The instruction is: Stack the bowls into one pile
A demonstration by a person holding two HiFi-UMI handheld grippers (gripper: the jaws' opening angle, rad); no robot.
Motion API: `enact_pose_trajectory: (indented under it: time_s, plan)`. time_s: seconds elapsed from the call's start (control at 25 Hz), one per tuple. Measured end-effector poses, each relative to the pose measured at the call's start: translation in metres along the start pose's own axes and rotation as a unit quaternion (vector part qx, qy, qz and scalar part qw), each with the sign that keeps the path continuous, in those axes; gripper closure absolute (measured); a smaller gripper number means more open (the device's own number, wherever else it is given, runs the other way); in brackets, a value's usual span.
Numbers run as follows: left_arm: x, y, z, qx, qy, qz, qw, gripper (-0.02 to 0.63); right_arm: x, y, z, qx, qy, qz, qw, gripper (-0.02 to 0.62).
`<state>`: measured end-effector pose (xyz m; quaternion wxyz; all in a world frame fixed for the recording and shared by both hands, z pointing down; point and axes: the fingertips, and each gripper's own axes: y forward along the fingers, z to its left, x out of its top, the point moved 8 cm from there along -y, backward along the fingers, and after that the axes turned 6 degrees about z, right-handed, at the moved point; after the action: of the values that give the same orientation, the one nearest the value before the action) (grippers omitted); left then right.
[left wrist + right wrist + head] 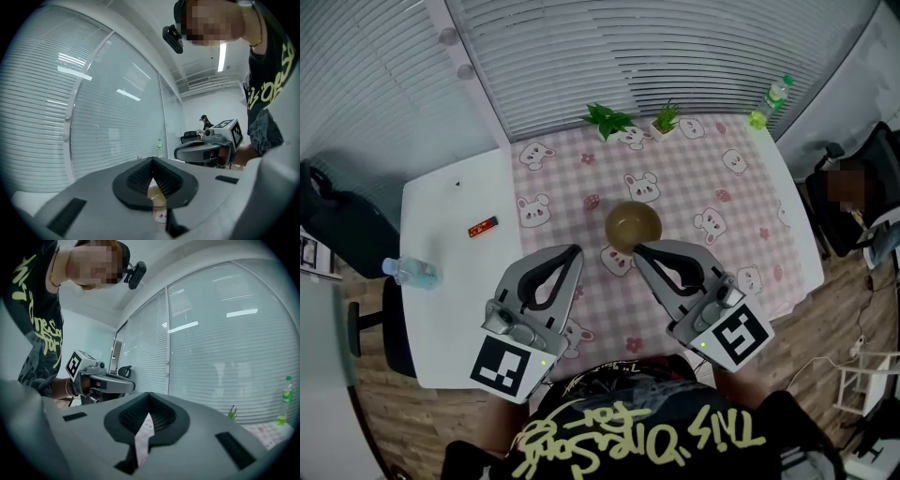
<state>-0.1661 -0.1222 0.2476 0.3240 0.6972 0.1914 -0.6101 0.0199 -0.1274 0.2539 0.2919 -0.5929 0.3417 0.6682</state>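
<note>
Bowl (pixel 633 226), brown and mouth up, sits near the middle of the pink checked cloth (pixel 694 187), a little below frame centre in the head view; whether more bowls are nested inside it cannot be told. Just below it, the left gripper (pixel 575 249) and the right gripper (pixel 639 250) point their tips up towards it from either side, close to its rim but apart from it. Each gripper's own view shows its jaws pressed together with nothing between them, and the left one's looks down on the bowl (pixel 157 194) through the gap under its jaws. Along the cloth's top edge stand two small plants (pixel 605 119) and, at the upper right, a green bottle (pixel 773 98). On the white table (pixel 441 234) at left lie a small red thing (pixel 482 226) and a water bottle (pixel 412 272).
</note>
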Motion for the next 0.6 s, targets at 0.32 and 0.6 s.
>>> enact_pose_trajectory:
  time_s: [0.32,0.6]
  plan:
    - [0.0009,-0.0001,-0.0021,0.0,-0.002,0.002,1.0,0.611,0.004,-0.0028,0.0007,-0.003,-0.001,-0.001,1.0,0.594]
    - [0.0019,-0.0007,-0.0054,0.0,-0.002,0.002,1.0,0.611,0.0033,-0.005,0.0019,-0.006,0.005,-0.007,1.0,0.593]
